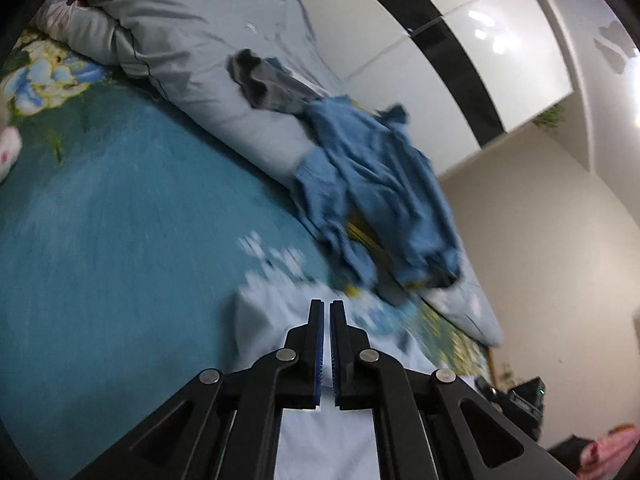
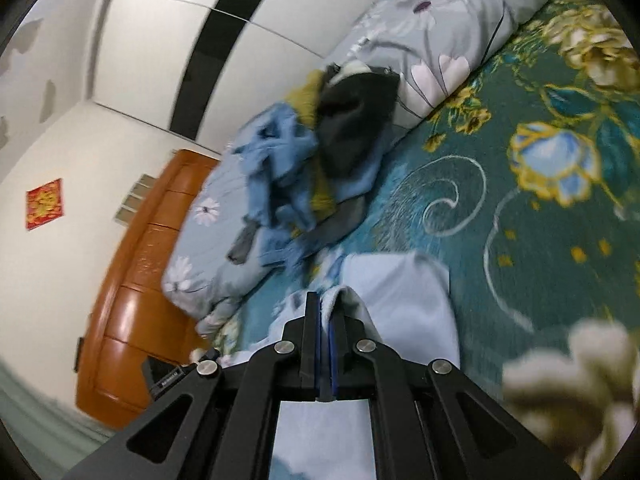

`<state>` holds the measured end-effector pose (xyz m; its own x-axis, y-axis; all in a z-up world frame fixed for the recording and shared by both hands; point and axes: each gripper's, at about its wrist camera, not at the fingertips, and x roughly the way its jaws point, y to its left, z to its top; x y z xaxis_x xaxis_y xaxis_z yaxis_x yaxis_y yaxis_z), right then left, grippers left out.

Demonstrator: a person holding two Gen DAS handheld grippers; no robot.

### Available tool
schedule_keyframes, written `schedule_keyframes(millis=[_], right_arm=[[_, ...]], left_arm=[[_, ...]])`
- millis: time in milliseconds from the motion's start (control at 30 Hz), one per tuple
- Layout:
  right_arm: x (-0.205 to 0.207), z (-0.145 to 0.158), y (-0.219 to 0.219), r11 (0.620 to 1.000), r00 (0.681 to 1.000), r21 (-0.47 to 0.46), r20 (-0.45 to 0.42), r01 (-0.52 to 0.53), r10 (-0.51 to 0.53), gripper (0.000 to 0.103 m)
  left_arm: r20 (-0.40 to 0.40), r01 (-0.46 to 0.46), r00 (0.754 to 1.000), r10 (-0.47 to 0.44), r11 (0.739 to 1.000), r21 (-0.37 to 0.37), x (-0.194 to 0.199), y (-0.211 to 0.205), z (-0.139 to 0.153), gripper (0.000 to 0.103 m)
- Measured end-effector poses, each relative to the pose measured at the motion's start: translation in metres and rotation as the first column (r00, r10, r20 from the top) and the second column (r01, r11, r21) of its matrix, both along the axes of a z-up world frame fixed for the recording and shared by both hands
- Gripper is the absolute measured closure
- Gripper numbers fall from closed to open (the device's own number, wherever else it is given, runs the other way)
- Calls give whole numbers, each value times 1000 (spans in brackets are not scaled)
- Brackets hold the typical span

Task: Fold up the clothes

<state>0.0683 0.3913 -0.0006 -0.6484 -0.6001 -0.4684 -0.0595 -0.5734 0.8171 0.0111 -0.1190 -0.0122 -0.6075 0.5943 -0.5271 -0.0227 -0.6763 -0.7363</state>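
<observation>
A pale blue garment (image 2: 400, 292) lies spread on the teal floral bed cover, one edge lifted and folded over. Beyond it sits a crumpled heap — a denim-blue shirt (image 1: 376, 184), a dark grey piece (image 2: 352, 128) and mustard-yellow cloth (image 2: 304, 98) — against the grey quilt.

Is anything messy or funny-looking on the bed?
Yes. A crumpled heap of clothes, blue, black and mustard-yellow, lies bunched where the grey flowered duvet meets the teal bedspread, unfolded and tangled. Nothing looks torn or spilled.
</observation>
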Motion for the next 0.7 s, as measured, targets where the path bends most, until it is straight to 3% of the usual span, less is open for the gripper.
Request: schedule_keyframes(millis=[133, 233, 300, 367, 467, 500, 600, 700], right_arm=[[-25, -20, -9, 991, 997, 136, 80, -5, -6, 99], [-22, -24, -5, 993, 997, 122, 75, -6, -3, 99], [-21, -25, -2, 994, 996, 113, 87, -5, -5, 99], [-19, -25, 0, 994, 995, 106, 98, -6, -5, 98], [-17, -21, 2, 995, 994, 94, 109, -12, 2, 98], [-14, -16, 4, 996, 995, 83, 98, -13, 5, 94], [-1, 7, 16, 997, 1000, 76, 13, 16, -17, 65], [13, 21, 29, 989, 998, 142, -32, 51, -47, 64]], left_arm=[[35, 4, 999, -4, 1000, 26, -13, -2, -24, 99], [9, 89, 996, -89, 996, -12, -9, 4, -26, 97], [-1, 125, 992, -125, 990, -60, -5, 9, -22, 86], [1, 163, 987, -163, 984, -71, -3, 15, -18, 58], [15, 206, 979, -205, 975, -88, -2, 26, -14, 54], [20, 220, 975, -219, 971, -93, -1, 30, -12, 54], [23, 224, 974, -224, 960, -170, -1, 36, -10, 47], [44, 223, 975, -220, 936, -271, -4, 44, -16, 47]])
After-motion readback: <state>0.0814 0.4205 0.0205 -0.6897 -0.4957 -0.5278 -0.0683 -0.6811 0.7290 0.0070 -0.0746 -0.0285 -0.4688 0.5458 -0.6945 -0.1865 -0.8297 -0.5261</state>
